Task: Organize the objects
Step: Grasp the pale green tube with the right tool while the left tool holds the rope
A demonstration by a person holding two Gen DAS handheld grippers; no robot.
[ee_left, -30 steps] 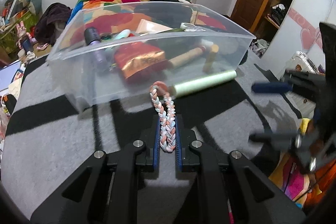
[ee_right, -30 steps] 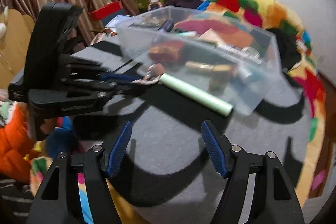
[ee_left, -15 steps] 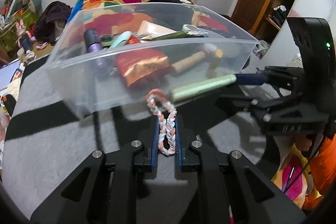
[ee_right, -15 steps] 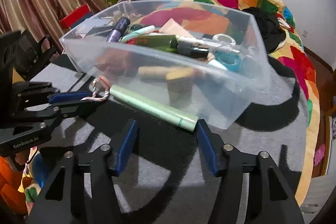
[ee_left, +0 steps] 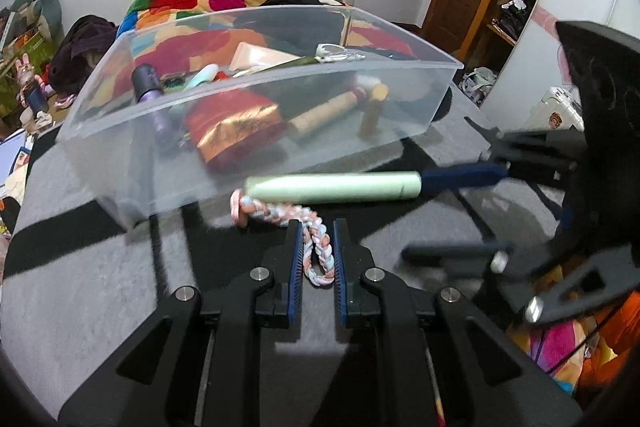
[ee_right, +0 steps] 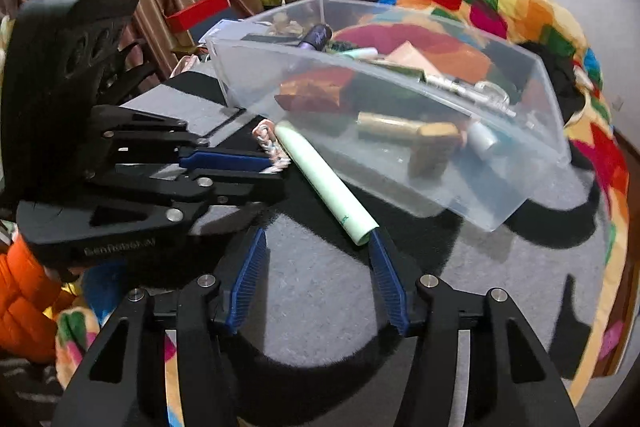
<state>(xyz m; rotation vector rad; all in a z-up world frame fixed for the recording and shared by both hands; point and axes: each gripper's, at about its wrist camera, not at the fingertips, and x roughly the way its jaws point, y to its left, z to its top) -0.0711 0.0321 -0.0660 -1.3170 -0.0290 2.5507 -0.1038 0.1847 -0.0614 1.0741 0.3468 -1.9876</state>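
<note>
Left gripper (ee_left: 316, 247) clamped on the braided pink, white and pale-blue cord loop (ee_left: 318, 255), far end of loop trailing onto the grey-and-black rug (ee_left: 80, 267) just beside the bin wall. Right gripper (ee_right: 318, 267) half apart, jaws just been closing, straddling the near end of the pale green cylindrical tube (ee_right: 326, 183); one pad touching or nearly touching the tube end, other clear (no real grip yet). Tube lying on the rug against the front wall of the clear plastic storage bin (ee_left: 248, 83).

Progress, as a judgement: mostly done, two items left outside, cord and tube.

Bin contents: dark purple bottle (ee_left: 146, 83), red-and-gold foil packet (ee_left: 236, 123), tan wooden-looking cylinder (ee_left: 324, 113), pale peach flat box (ee_left: 260, 55), plus smaller bits too blurred to name.
</note>
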